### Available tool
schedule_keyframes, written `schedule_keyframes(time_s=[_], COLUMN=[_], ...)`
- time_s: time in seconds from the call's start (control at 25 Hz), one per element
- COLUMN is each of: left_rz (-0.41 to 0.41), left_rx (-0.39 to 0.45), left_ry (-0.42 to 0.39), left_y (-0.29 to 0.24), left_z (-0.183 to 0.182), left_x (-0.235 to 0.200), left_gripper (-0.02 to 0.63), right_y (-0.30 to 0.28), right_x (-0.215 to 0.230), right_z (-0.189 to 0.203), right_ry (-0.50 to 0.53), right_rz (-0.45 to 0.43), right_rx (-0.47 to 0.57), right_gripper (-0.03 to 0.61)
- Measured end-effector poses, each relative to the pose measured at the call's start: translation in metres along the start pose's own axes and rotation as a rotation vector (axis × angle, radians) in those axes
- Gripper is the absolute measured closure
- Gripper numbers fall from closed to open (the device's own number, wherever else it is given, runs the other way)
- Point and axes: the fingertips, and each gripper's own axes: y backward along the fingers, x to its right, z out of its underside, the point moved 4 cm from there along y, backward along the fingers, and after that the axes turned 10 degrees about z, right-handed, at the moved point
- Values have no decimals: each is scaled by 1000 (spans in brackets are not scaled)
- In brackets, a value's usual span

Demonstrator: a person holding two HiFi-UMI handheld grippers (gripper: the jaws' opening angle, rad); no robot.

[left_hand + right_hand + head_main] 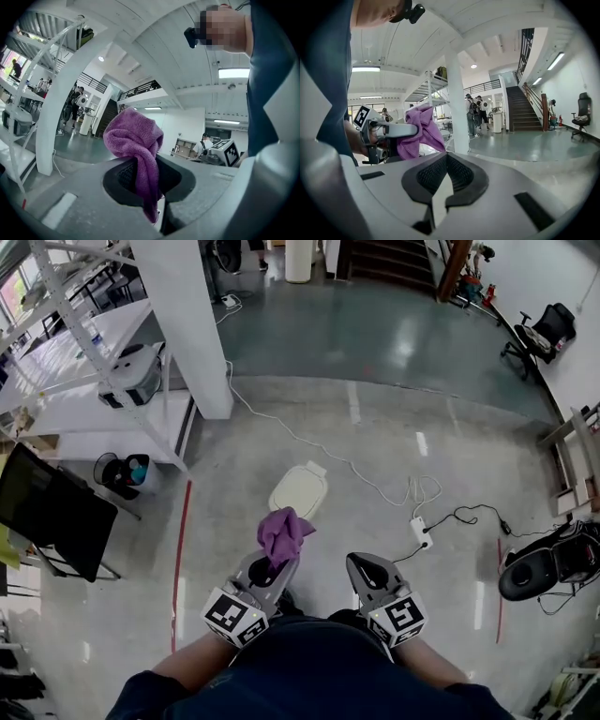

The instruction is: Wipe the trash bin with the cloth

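Note:
The trash bin [300, 491] is a cream-white lidded bin on the floor, a short way ahead of both grippers. My left gripper [273, 564] is shut on a purple cloth [284, 533], which bunches above the jaws and hangs down between them [136, 140]. In the left gripper view the left gripper [146, 177] points out into the hall, and the bin is not seen there. My right gripper [368, 569] is held beside it, shut with nothing between its jaws [442, 182]. The right gripper view shows the cloth [420, 132] and the left gripper [391, 131] to its left.
A white pillar [187, 324] and white shelving [84, 362] stand at the left, with a small black bin [122, 472] and a dark panel [52, 512] below. A white cable and power strip [419, 532] lie right of the bin. A black machine [539, 568] sits far right.

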Motion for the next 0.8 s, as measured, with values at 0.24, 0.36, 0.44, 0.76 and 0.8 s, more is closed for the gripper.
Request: schedule_keyframes(time_s=[0.24, 0.36, 0.44, 0.76, 0.8], left_rz=[-58, -117, -170, -331, -345], left_rx=[-5, -4, 2, 17, 18], left_ry=[29, 36, 43, 53, 53], left_y=[-15, -30, -41, -86, -91], left_z=[-6, -4, 0, 12, 13], left_x=[-35, -45, -48, -48, -50], left_gripper=[560, 560, 560, 560, 560], right_y=[-37, -55, -66, -94, -96], right_x=[19, 35, 48, 97, 102], right_z=[-12, -13, -10, -12, -11], right_ry=[5, 4, 25, 43, 48], right_rz=[-38, -93, -150, -305, -319], right_rx=[-16, -28, -27, -22, -27], right_gripper=[568, 568, 568, 568, 568])
